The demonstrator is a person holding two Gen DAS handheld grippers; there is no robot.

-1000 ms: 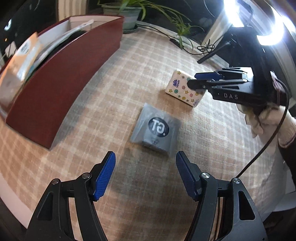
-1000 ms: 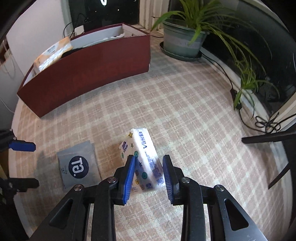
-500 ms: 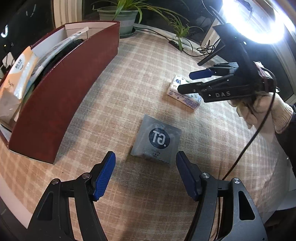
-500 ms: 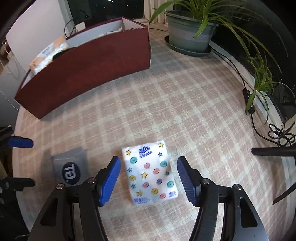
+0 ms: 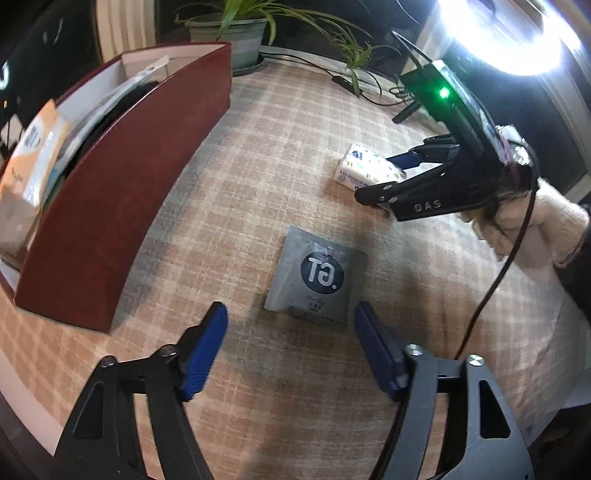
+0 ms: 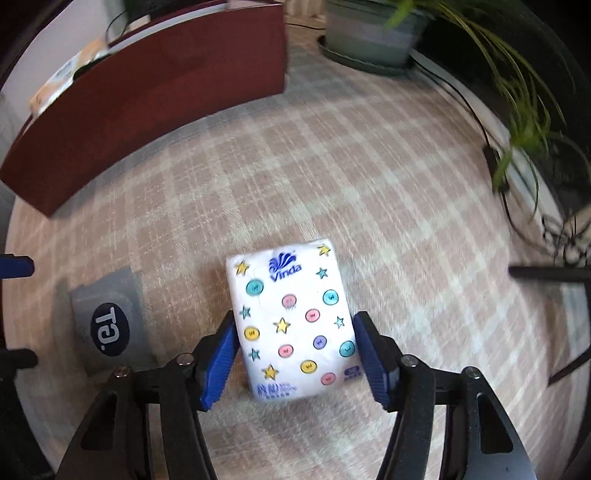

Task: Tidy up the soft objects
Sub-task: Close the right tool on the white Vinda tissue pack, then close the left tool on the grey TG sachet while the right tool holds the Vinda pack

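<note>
My right gripper (image 6: 295, 354) just narrowed around the white star-printed tissue pack (image 6: 291, 317), no clamp visible; left gripper (image 5: 291, 339) gapes wide beside the grey foil sachet (image 5: 317, 277), whose small print is unreadable.

A ring lamp (image 5: 506, 35) glares white at my left view's top right. Beyond it, edges bend and blur; the red box (image 6: 147, 92) smears.

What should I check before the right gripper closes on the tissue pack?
1. Tissue pack lies flat between the right gripper fingers: ok.
2. Jaws have just been closing; pads pressing the pack: cannot tell.
3. Pack centred between the fingers: ok.
4. Left gripper open, clear of the grey sachet: ok.
5. Path to the red box free of other items: ok.
6. Room left in the box: cannot tell.
</note>
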